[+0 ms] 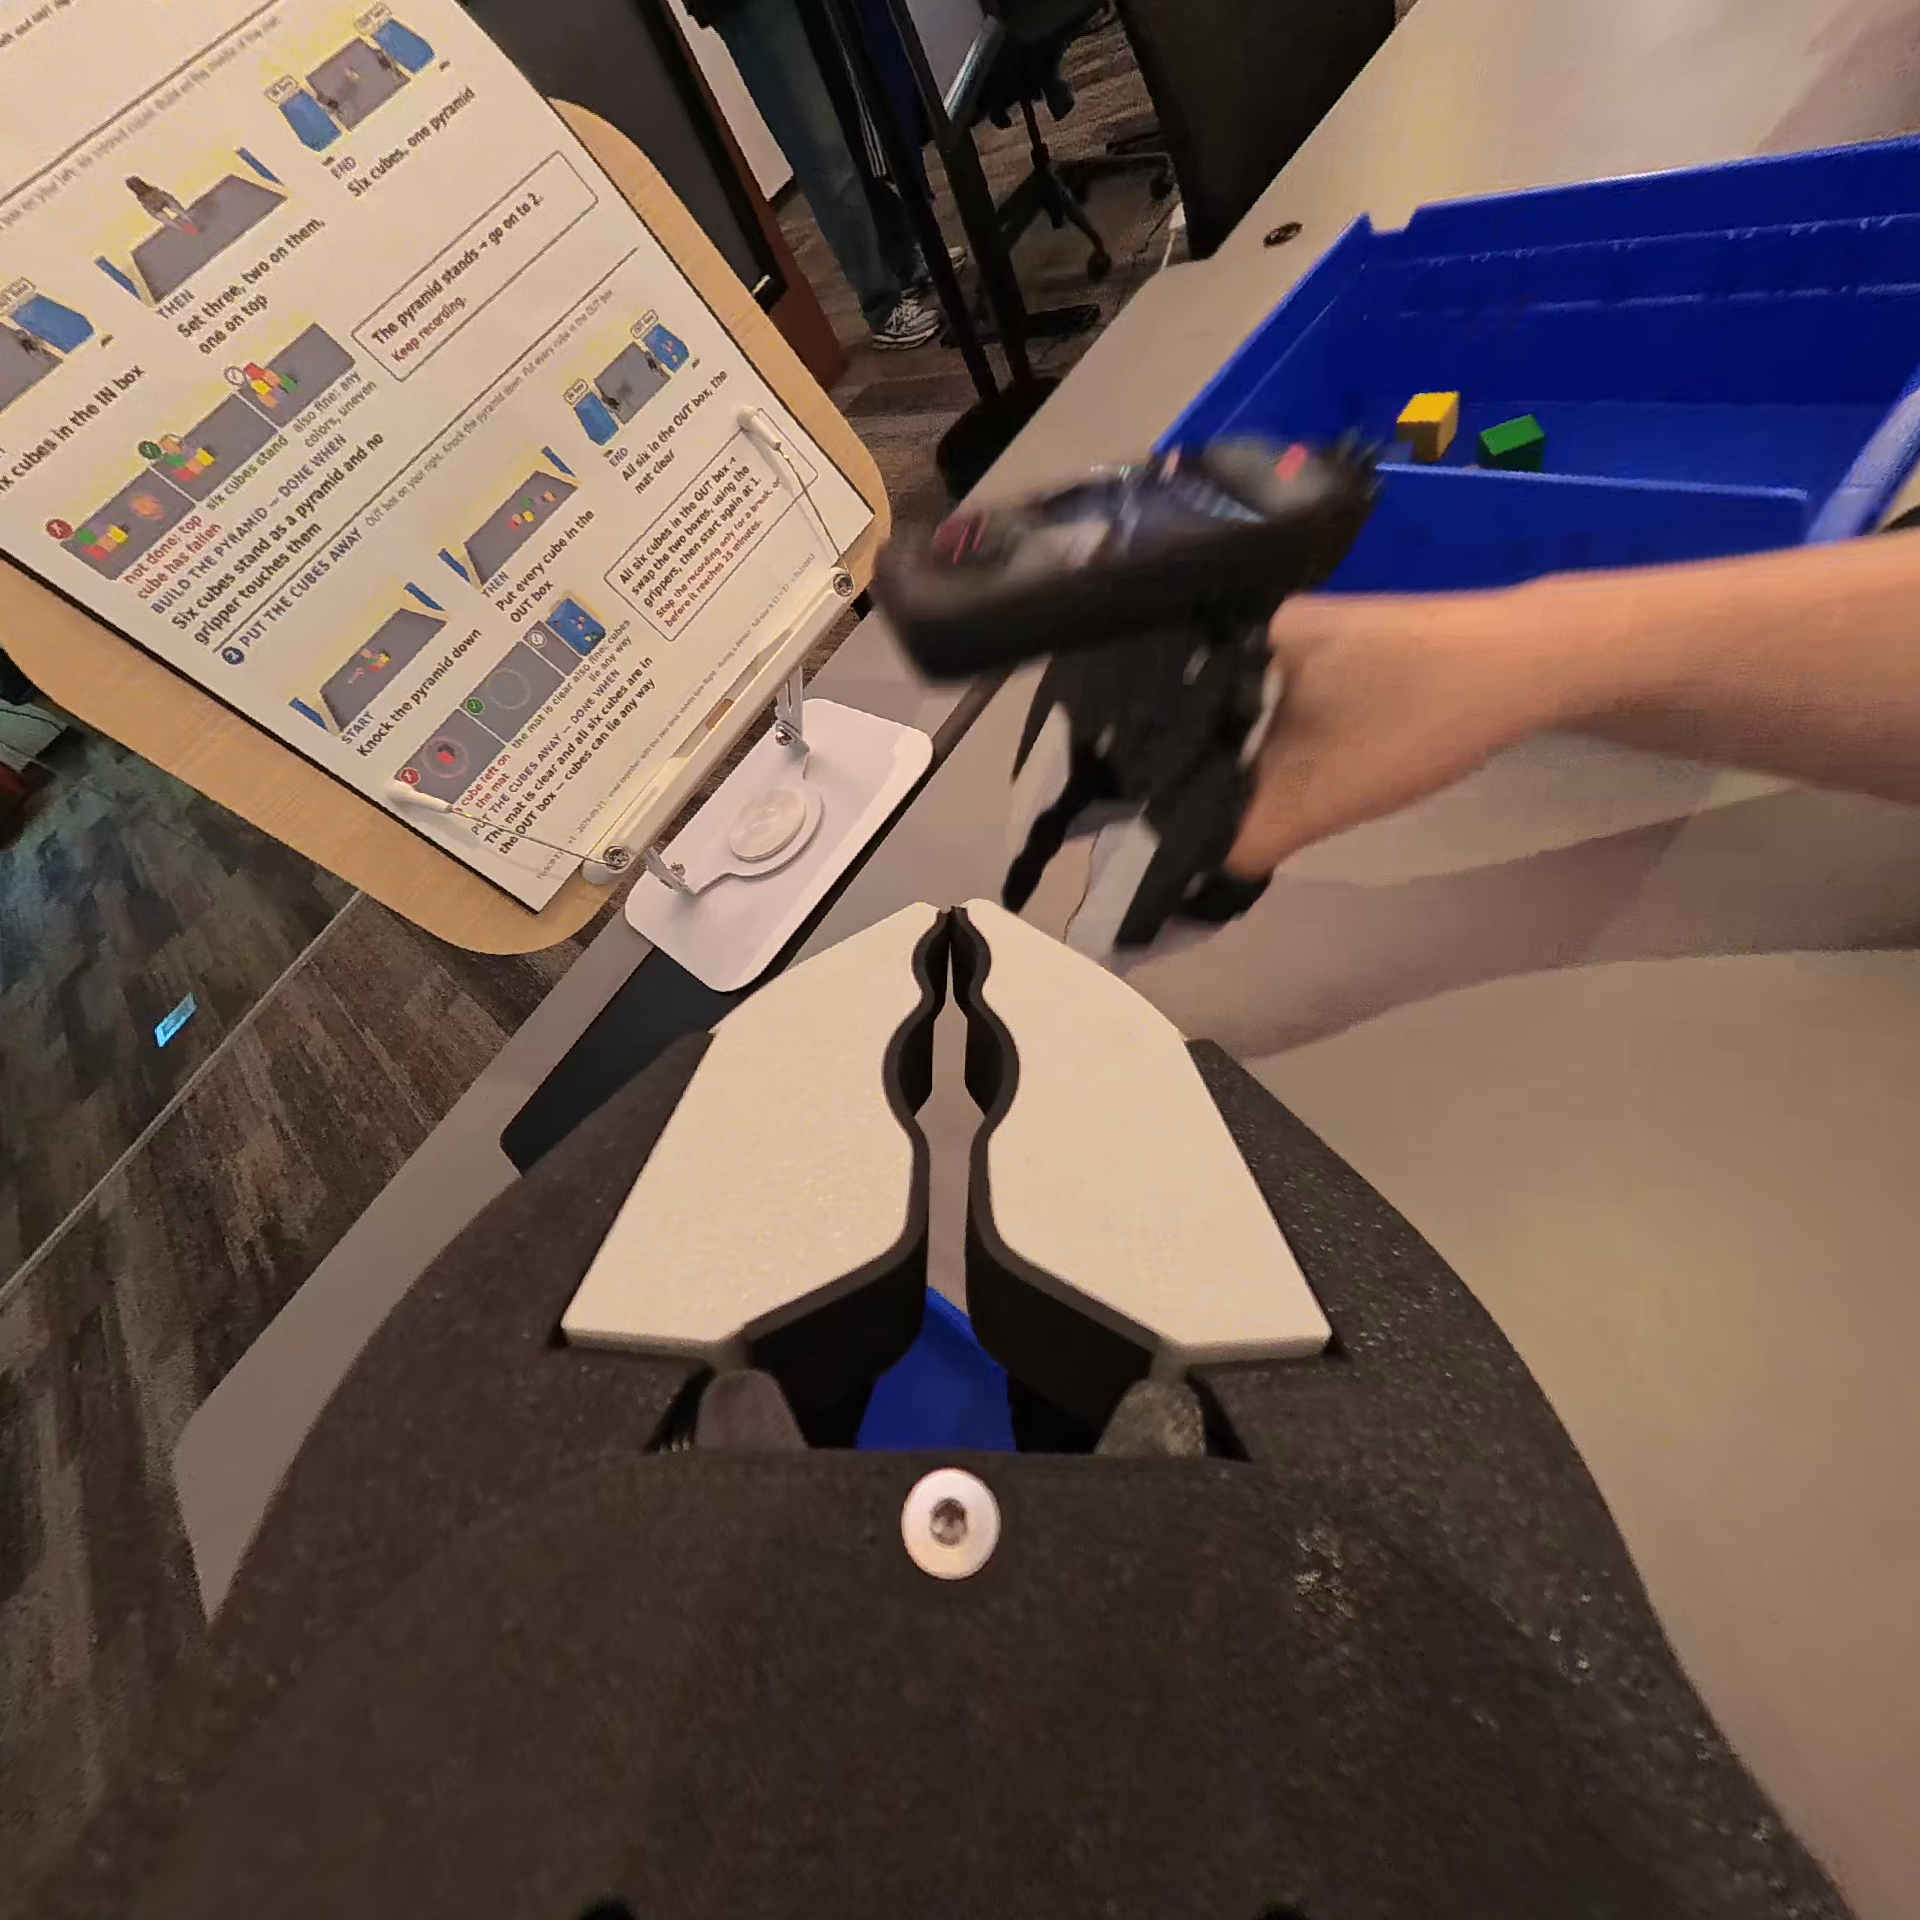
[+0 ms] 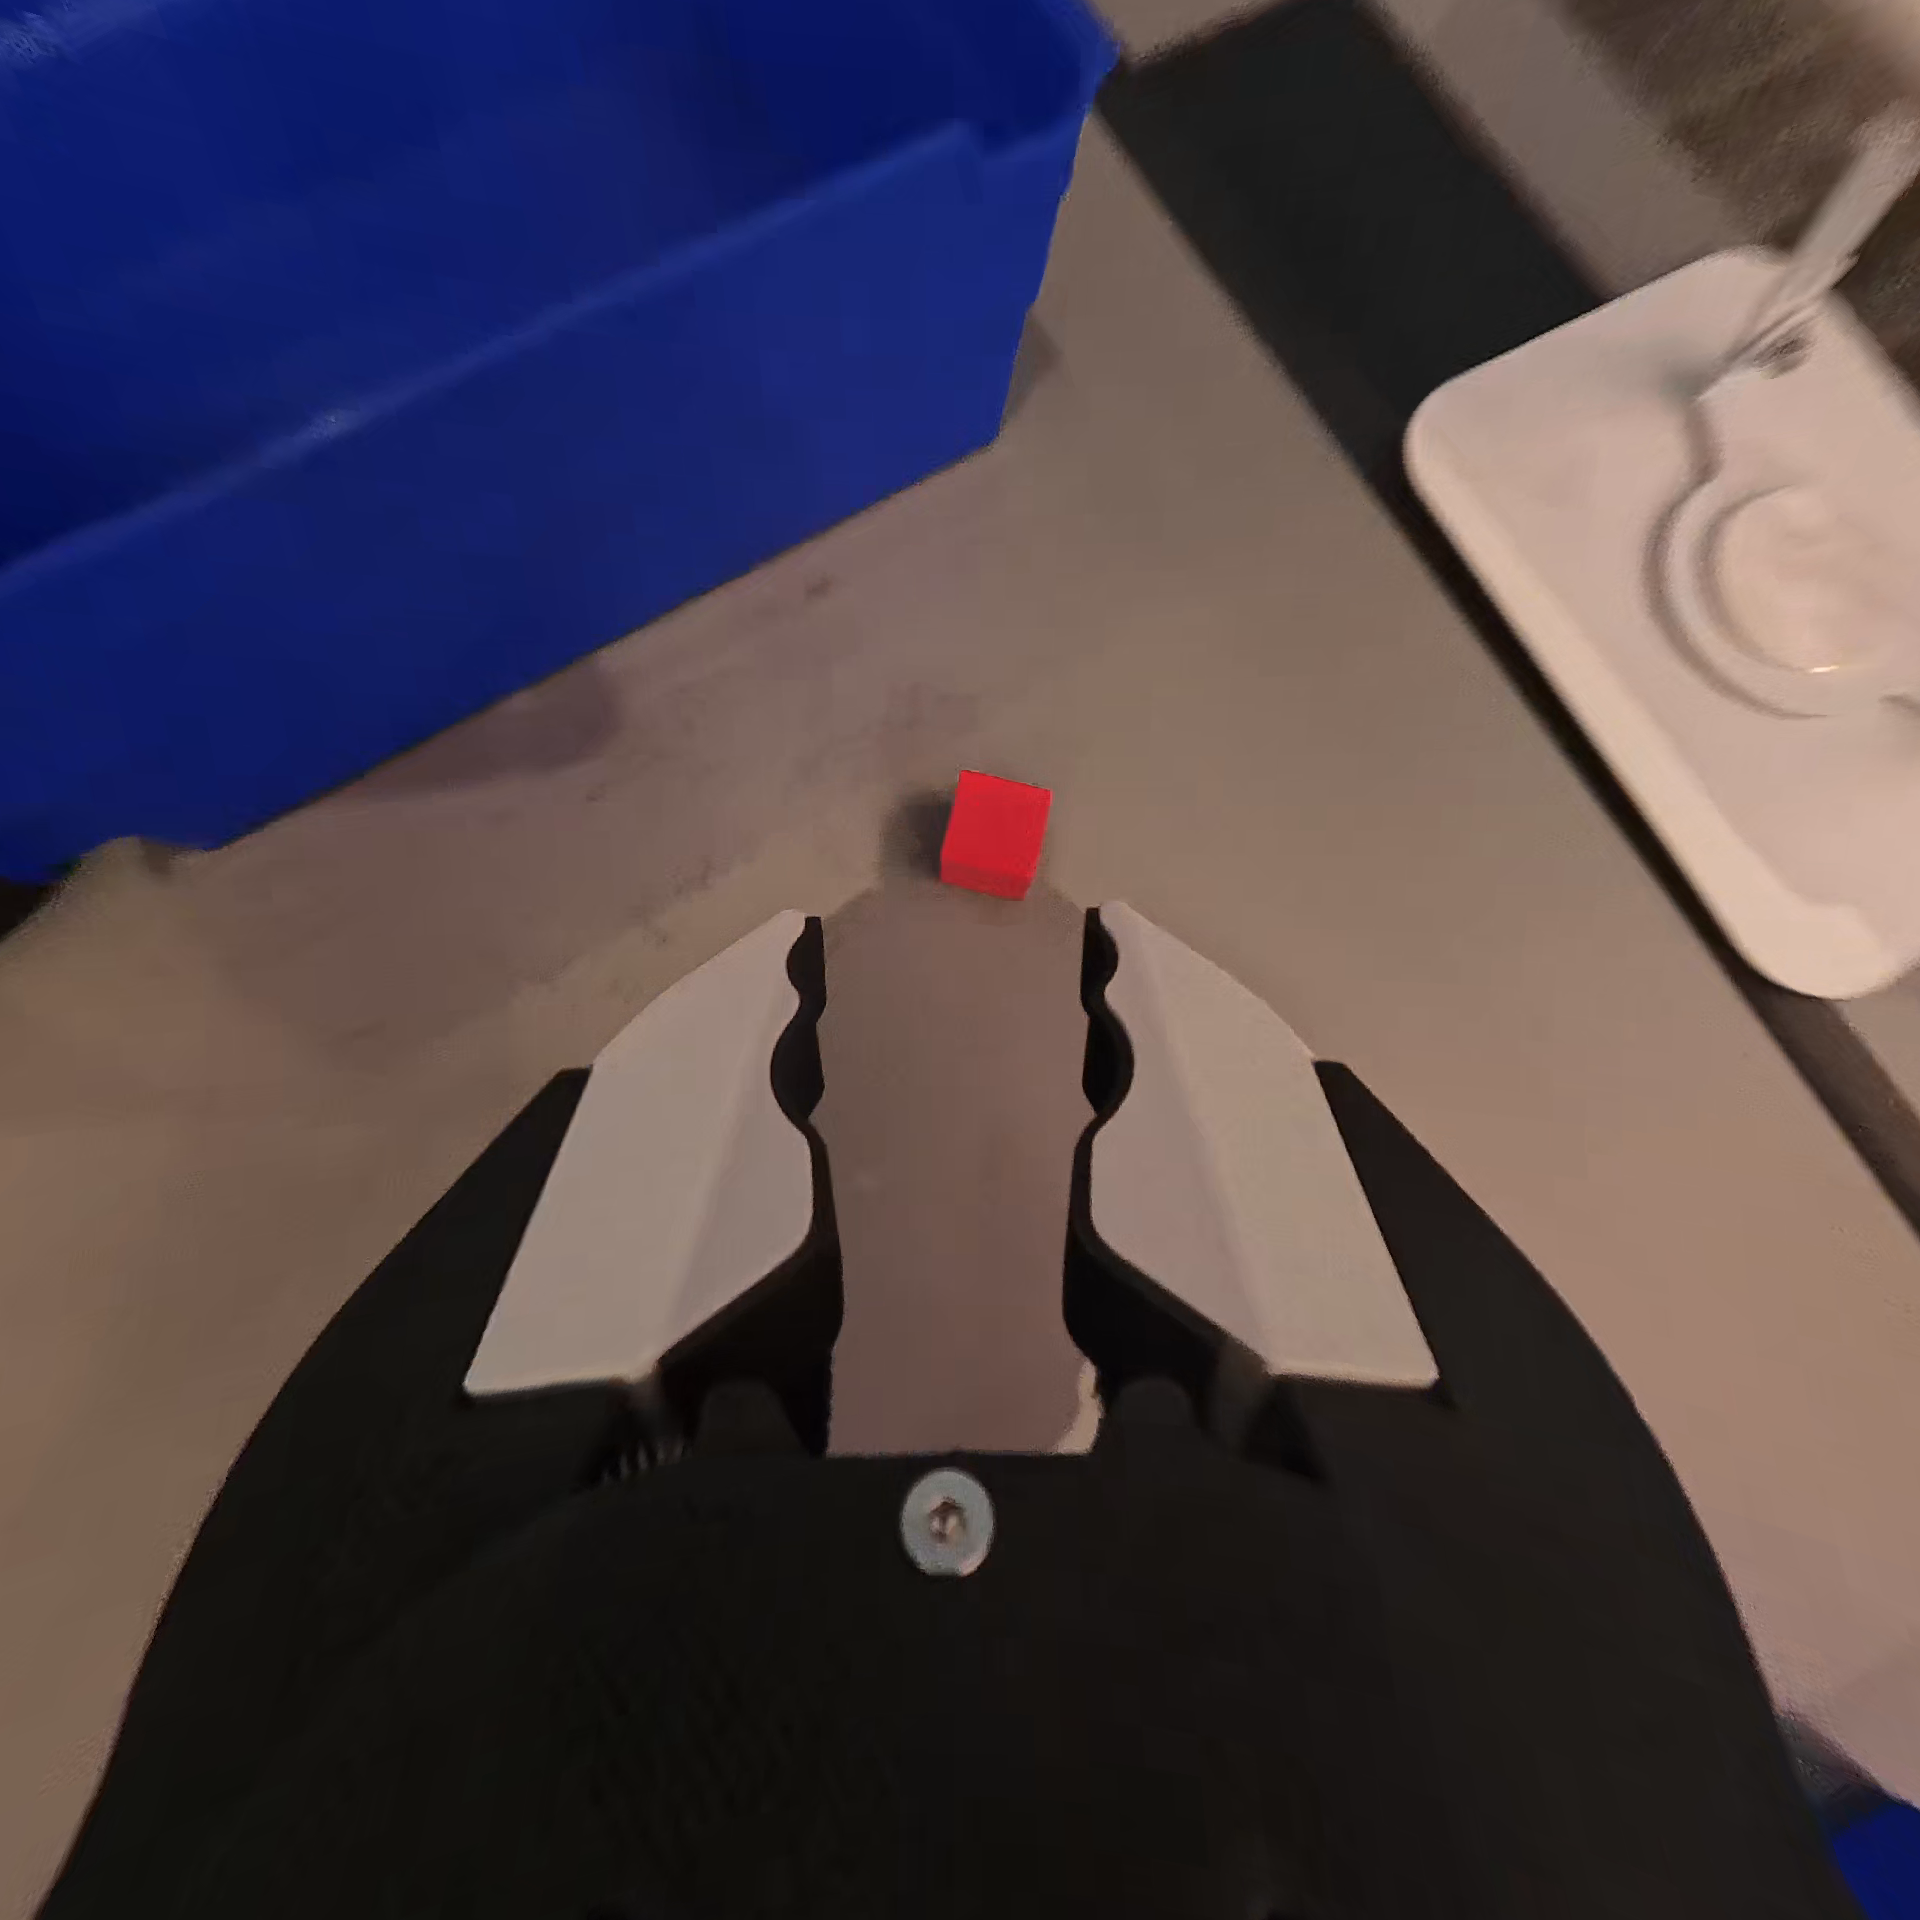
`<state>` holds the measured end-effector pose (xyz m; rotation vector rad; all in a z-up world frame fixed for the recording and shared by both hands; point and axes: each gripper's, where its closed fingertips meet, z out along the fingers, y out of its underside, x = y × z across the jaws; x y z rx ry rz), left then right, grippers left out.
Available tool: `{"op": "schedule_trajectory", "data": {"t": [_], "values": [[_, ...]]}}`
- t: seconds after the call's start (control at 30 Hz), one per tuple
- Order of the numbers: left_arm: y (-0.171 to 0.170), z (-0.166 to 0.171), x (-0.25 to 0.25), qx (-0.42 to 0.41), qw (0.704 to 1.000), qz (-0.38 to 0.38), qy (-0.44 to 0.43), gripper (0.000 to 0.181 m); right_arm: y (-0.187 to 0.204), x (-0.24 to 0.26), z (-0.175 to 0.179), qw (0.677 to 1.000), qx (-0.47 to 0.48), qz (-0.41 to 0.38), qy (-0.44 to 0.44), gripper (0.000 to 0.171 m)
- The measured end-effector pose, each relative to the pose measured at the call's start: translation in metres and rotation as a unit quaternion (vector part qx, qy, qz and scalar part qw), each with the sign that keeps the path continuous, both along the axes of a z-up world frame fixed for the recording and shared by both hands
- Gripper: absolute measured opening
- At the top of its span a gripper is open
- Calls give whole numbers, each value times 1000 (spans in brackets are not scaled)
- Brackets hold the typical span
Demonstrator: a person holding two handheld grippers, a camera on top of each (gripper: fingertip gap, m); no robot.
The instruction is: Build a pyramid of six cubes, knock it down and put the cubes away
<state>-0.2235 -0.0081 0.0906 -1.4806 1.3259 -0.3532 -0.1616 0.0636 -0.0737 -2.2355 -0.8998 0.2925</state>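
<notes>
The right tongs (image 2: 954, 914) are gaping wide, gripping nothing, with the red cube (image 2: 992, 831) sitting just beyond their tips. Coming in off-centre risks nudging it away. The left tongs (image 1: 952, 920) are sitting pinched together, empty, well apart from the bin (image 1: 1621, 343).

Left tool (image 1: 951, 920) has its fingertips pressed together, empty; right tool (image 2: 954, 920) is spread apart, angled downward.

right gripper (image 2: 954, 914) fingers (image 2: 686, 1132) apart, red cube (image 2: 992, 831) ahead
</notes>
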Motion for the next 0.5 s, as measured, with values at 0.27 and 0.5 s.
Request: {"op": "schedule_trajectory", "data": {"t": [0.27,0.5], "values": [[-3,10,-7,1,1000,-5,-20,0,41,-14,-68,994,-61,-44,-79,47],[-5,15,-12,4,1000,-4,-28,0,27,-13,-32,999,-47,-3,-20,29]]}}
